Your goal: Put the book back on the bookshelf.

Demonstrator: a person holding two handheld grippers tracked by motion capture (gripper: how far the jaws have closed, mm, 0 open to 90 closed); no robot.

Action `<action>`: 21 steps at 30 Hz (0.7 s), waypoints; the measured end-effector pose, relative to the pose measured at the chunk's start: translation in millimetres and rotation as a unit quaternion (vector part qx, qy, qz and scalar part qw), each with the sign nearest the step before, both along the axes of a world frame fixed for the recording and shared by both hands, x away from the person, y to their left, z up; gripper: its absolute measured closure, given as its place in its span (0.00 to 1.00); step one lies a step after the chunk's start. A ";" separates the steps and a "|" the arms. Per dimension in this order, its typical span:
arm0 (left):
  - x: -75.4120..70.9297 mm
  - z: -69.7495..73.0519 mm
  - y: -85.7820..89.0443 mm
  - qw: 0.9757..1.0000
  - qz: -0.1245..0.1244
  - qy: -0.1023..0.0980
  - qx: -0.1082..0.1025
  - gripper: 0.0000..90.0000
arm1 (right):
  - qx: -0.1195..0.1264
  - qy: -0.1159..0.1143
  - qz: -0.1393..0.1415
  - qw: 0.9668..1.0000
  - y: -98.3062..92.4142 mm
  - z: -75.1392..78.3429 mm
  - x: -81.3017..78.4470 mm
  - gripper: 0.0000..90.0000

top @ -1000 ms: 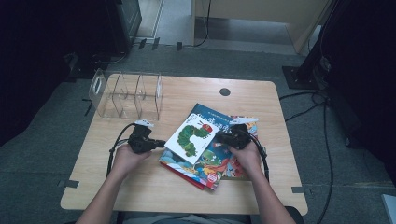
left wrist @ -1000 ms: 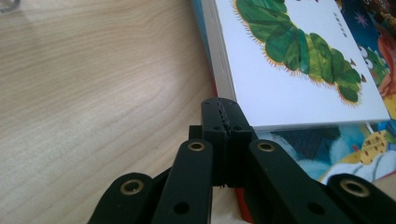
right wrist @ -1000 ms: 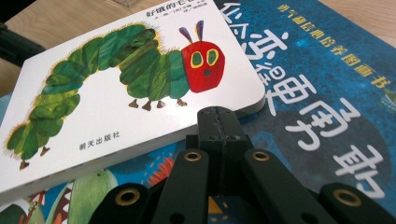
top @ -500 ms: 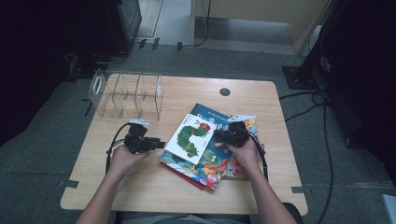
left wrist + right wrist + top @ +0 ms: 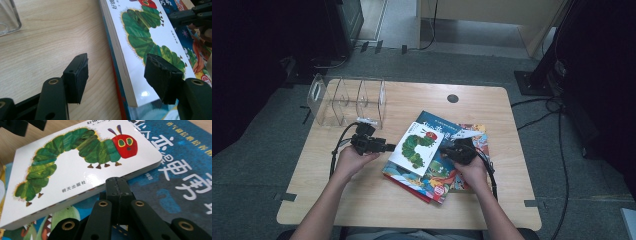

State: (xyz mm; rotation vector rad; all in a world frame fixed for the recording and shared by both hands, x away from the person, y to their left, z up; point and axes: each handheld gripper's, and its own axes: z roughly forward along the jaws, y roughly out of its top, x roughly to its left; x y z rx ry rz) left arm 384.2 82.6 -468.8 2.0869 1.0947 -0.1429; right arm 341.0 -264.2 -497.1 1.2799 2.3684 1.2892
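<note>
A white board book (image 5: 418, 147) shows a green caterpillar, mottled in light and dark greens, with a red face, yellow-green eyes and purple antennae. Beneath that book lies a blue book (image 5: 447, 127) with pale lettering, and a multicoloured picture book (image 5: 437, 177) edged in red. The counter (image 5: 377, 200) is pale wood grain. The tongs (image 5: 117, 80) are black.

Caterpillar book (image 5: 418, 147) lies atop book pile (image 5: 439, 177), right of rack (image 5: 347, 102)

High overhead view, two close gripper views, shared caterpillar book (image 5: 416, 148)
</note>
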 end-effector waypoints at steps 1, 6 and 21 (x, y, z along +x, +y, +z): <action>2.9 0.8 -2.6 1.000 -0.003 -0.001 0.005 0.41 | 0.003 0.005 -0.004 1.000 3.2 0.2 -1.9 1.00; 7.4 2.4 -8.1 1.000 -0.011 0.002 0.004 0.39 | -0.010 0.003 0.009 1.000 8.4 2.0 -11.1 1.00; 21.8 -7.6 -29.7 0.998 -0.032 0.036 0.036 0.37 | -0.028 -0.016 0.031 0.999 23.9 2.4 -5.0 1.00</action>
